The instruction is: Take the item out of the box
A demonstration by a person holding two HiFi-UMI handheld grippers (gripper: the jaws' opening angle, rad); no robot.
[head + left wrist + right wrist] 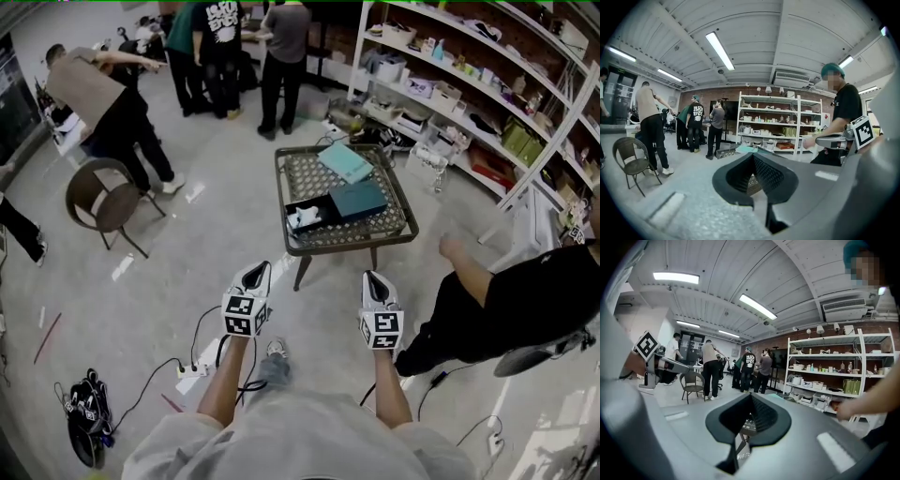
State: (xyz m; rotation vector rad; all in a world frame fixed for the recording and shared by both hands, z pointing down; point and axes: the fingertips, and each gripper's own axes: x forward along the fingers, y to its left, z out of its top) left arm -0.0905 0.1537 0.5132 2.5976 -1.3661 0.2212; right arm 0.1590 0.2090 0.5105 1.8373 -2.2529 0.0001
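Observation:
A low wicker table stands on the floor ahead of me. On it lies a dark box, open at its left end, with a white item inside. A teal lid covers the box's right part, and a lighter teal flat piece lies behind it. My left gripper and right gripper hang side by side short of the table, both shut and empty. In the left gripper view the fingertips meet, as do the fingertips in the right gripper view.
A person in black sits close to the table's right. A round wicker chair stands at the left. Shelving lines the right wall. Several people stand at the back. Cables and a power strip lie near my feet.

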